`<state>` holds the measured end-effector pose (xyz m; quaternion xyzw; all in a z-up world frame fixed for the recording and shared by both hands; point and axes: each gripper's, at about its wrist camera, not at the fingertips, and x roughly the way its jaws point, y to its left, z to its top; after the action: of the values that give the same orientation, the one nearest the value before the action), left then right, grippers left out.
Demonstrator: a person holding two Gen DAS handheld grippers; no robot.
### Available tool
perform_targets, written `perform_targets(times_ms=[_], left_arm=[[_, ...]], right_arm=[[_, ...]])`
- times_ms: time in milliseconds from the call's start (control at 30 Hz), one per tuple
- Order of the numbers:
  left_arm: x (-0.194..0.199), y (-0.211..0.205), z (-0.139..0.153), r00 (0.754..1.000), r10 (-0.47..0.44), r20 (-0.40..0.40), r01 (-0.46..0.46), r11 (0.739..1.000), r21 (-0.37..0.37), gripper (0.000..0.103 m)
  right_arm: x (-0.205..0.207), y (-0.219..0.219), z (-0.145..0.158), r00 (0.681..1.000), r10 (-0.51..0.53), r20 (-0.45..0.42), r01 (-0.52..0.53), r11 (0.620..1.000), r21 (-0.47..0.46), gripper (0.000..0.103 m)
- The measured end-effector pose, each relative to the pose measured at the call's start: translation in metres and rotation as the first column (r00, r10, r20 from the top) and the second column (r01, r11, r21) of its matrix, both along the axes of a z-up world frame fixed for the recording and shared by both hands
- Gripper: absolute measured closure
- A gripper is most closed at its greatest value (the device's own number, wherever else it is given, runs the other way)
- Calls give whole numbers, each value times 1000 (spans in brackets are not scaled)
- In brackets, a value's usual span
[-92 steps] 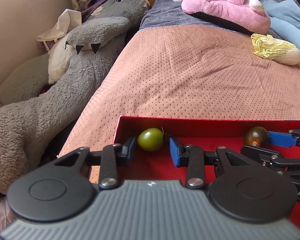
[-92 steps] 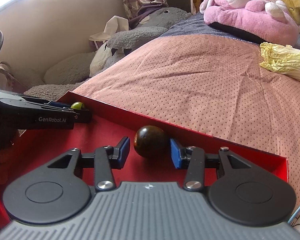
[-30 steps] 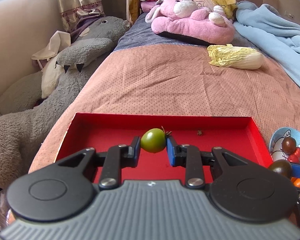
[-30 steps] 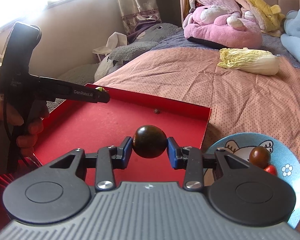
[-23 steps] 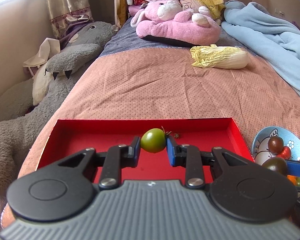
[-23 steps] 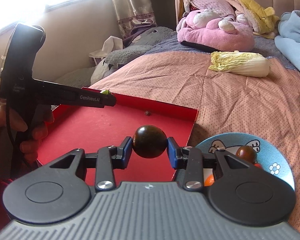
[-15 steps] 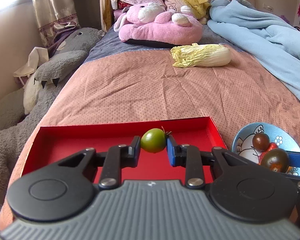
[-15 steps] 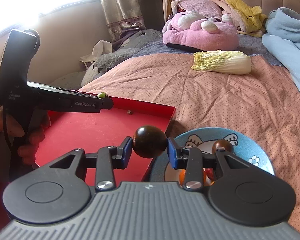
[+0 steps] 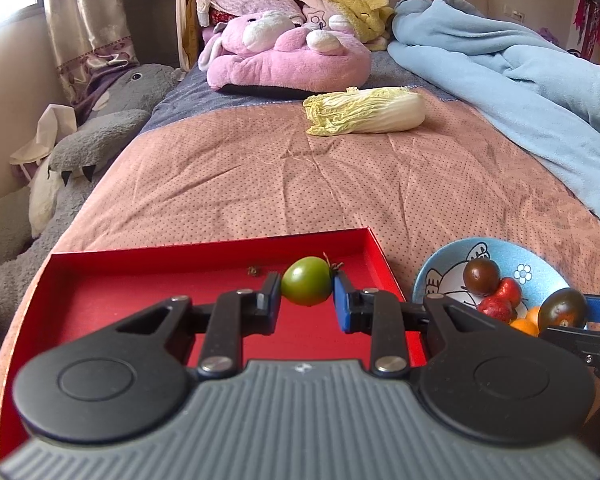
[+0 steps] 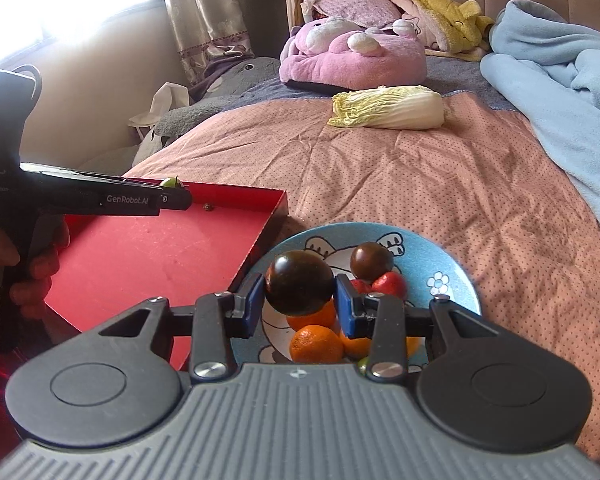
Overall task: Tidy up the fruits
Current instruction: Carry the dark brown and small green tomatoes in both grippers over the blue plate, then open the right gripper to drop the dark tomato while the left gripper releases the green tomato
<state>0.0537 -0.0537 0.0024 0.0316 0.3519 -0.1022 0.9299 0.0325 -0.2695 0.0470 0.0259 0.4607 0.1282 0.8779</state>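
Observation:
My left gripper [image 9: 306, 294] is shut on a green tomato [image 9: 306, 286] and holds it above the right part of the red tray [image 9: 140, 280]. My right gripper [image 10: 299, 300] is shut on a dark brown tomato [image 10: 298, 282] and holds it over the blue bowl [image 10: 440, 264], which sits just right of the tray [image 10: 148, 256]. The bowl holds another dark tomato [image 10: 371, 261], red fruits [image 10: 389, 283] and oranges [image 10: 315, 343]. In the left wrist view the bowl [image 9: 520, 256] and the right gripper's tomato [image 9: 562, 312] show at the right.
A small stem scrap [image 9: 253, 271] lies in the tray. A napa cabbage [image 9: 364, 115] lies farther back on the pink bedspread. A pink plush [image 9: 284, 56], a blue blanket [image 9: 520, 80] and a grey plush [image 9: 80, 152] surround the bed.
Both grippers have moved right with their tomatoes. The right gripper now holds the dark tomato over the bowl instead of over the tray's edge.

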Motion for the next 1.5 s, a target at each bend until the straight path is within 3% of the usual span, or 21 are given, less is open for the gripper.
perform_targets(times_ms=[767,1033,1500], left_arm=[[-3,-39,-12,996,-86,-17,85,996,-33,72],[-4,-69,-25,989,-136,-57,133,990,-55,72],[17,-80,-33,982,-177,-68,174,984,-45,72]], right_arm=[[-7,-62,-14,993,-117,-28,115,990,-86,60],[-4,-56,-26,993,-107,-44,103,990,-95,60],[3,-49,-27,995,-88,-43,83,990,-112,60]])
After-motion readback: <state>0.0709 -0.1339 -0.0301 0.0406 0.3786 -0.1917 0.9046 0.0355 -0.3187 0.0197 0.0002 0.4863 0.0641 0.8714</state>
